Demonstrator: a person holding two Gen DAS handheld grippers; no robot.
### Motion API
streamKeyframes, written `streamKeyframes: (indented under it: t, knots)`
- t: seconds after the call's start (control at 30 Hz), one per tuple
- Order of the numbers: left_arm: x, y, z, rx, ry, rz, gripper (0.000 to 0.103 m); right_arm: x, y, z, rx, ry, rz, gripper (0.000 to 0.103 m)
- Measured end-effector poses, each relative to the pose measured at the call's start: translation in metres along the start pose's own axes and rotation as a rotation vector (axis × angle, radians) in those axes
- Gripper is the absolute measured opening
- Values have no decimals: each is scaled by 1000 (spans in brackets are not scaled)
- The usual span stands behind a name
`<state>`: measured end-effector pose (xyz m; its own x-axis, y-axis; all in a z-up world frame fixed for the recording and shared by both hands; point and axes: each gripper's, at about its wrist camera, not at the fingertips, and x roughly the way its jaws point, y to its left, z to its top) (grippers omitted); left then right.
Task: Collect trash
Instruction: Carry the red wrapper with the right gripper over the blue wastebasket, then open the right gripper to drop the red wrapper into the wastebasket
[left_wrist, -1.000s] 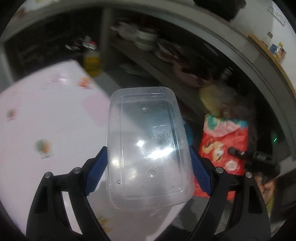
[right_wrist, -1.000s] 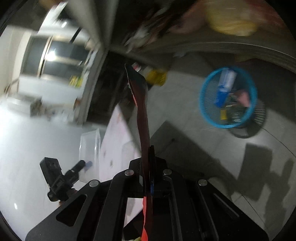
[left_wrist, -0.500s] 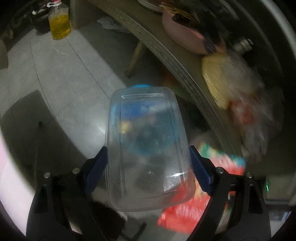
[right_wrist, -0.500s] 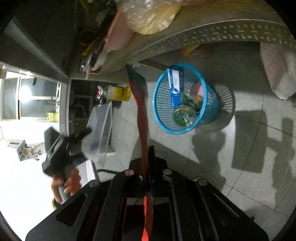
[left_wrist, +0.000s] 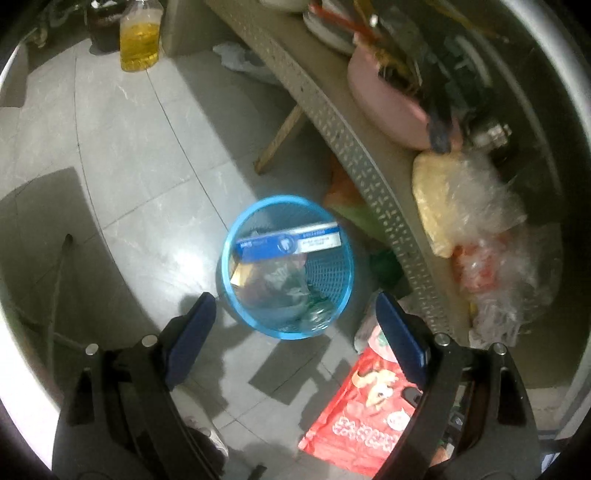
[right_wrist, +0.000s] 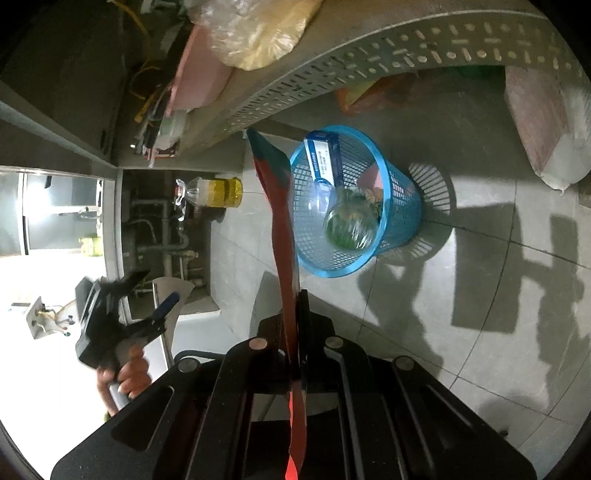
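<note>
The left gripper (left_wrist: 295, 325) stands wide open and empty; its clear container (left_wrist: 280, 291) lies in the blue basket (left_wrist: 334, 321) at 12 o'clock. The right gripper (right_wrist: 295, 314) is clamped on a flat red wrapper (right_wrist: 282, 221). Next, likely carry that wrapper over the basket's rim at 1 o'clock, then release.

A basket (left_wrist: 287, 267) is seen at frame centre on the floor (left_wrist: 122, 155), with a box (left_wrist: 288, 243) inside it; a shelf (left_wrist: 354, 155) lies right, a bottle (left_wrist: 139, 35) upper left.
</note>
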<state>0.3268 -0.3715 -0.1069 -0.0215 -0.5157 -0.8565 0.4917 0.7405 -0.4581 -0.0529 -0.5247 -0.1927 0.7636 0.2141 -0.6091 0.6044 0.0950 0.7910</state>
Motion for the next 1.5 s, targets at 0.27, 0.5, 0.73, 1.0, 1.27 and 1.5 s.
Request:
streamKeyframes:
  t: [0.27,0.5,0.73,1.0,1.27,1.5]
  knots:
    - [-82,20,-28,12,-122,-38,84,22,3,14,14,-11,-37,3]
    - [-171,63,-89,32,-232,6,84,72,30,46,-80,-48,-193,3]
    - [-232,117,-150,-49,-319,91,84,140,50,88,-198,-119,-408,33]
    - [-255,144,-188,-122,-389,121,84,130,47,83,-194,-190,-486,45]
    - [-254,136,-193,-88,-417,103,84,79,58,40,-297,-210,-496,47]
    - [-254,113,-206,-44,-454,116,85,54,60,-17,-362,-131,-479,47]
